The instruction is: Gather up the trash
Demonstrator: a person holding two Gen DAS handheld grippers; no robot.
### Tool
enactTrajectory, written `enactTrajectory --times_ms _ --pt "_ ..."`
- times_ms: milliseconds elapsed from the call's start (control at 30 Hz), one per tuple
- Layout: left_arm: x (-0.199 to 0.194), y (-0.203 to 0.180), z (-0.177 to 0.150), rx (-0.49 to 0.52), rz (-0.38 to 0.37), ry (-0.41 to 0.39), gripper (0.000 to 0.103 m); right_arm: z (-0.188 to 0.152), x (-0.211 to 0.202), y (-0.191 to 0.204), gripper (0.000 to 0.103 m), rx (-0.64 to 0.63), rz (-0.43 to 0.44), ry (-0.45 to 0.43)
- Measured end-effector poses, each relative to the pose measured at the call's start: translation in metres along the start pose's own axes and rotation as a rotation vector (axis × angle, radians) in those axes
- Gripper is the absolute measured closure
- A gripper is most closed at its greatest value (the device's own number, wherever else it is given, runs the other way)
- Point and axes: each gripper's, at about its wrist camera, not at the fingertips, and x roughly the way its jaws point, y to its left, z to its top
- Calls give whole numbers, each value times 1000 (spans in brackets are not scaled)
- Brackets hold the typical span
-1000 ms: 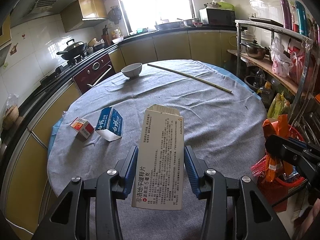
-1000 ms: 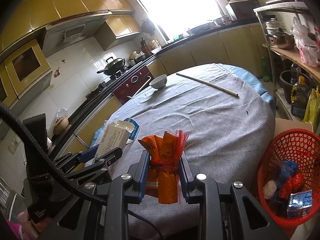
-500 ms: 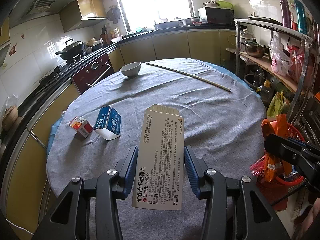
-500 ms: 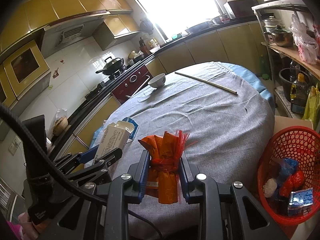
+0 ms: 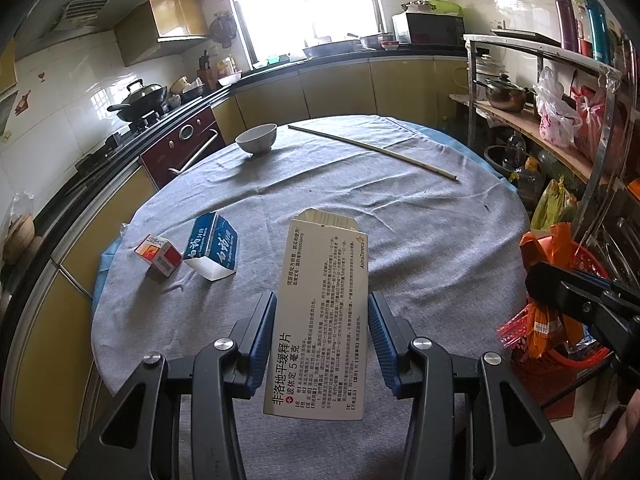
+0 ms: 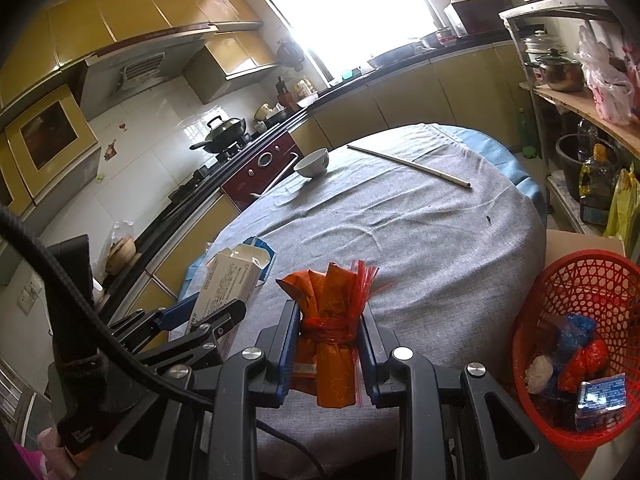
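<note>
Nothing has shifted in the last second: both my hands have hung still above the near edge of the table [image 5: 420,216], and the same trash is in both. My left gripper [image 5: 322,340] is closed partway, its blue pads pressing the two long sides of a tall white medicine box [image 5: 320,320] that stands up between them with its top flap open. My right gripper [image 6: 328,346] is squeezed as tight as it goes around an orange wrapper [image 6: 330,320] bundled with red plastic strip. The red basket [image 6: 580,280] sits low to my right, just beside the table edge, already holding several scraps. Since I am paused with both loads secure, I judge the next step is to carry them over the basket and let go. Two more pieces wait on the cloth to my left: a blue-and-white carton [image 5: 214,246] and a small red-and-white box [image 5: 160,254], touching or nearly so.
</note>
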Motion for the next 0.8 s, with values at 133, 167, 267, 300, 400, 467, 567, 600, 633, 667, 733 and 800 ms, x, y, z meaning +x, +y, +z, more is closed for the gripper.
enactTrajectory --times_ms 133,167,267,300,400,467,567,600,633,667,733,800 --pt "1 0 0 4 -1 2 55 0 0 -1 73 4 -1 0" --pt "1 -1 0 6 -1 3 55 0 0 -1 73 4 -2 0" --pt "0 -2 1 9 -2 2 55 0 -2 -1 73 5 -2 -2" --pt "0 -3 1 12 -3 3 55 0 -2 -1 73 6 -1 -3" --pt "0 -4 1 17 -3 2 55 1 -3 -2 73 7 -2 -6" --pt "0 -5 1 20 -4 2 55 1 -4 -3 73 10 -1 -6" --pt "0 -7 2 26 -4 1 55 1 -5 -4 73 13 -2 -9" --pt "-1 -8 2 28 -5 1 55 1 -6 -4 73 14 -2 -9" --pt "0 -9 2 30 -6 2 55 1 -6 -5 73 15 -3 -9" --pt "0 -9 2 32 -7 3 55 2 -5 -5 73 16 -3 -10" --pt "0 -11 2 36 -7 4 55 2 -5 -7 73 20 -3 -9" --pt "0 -12 2 40 -8 6 55 2 -5 -8 73 22 -5 -8"
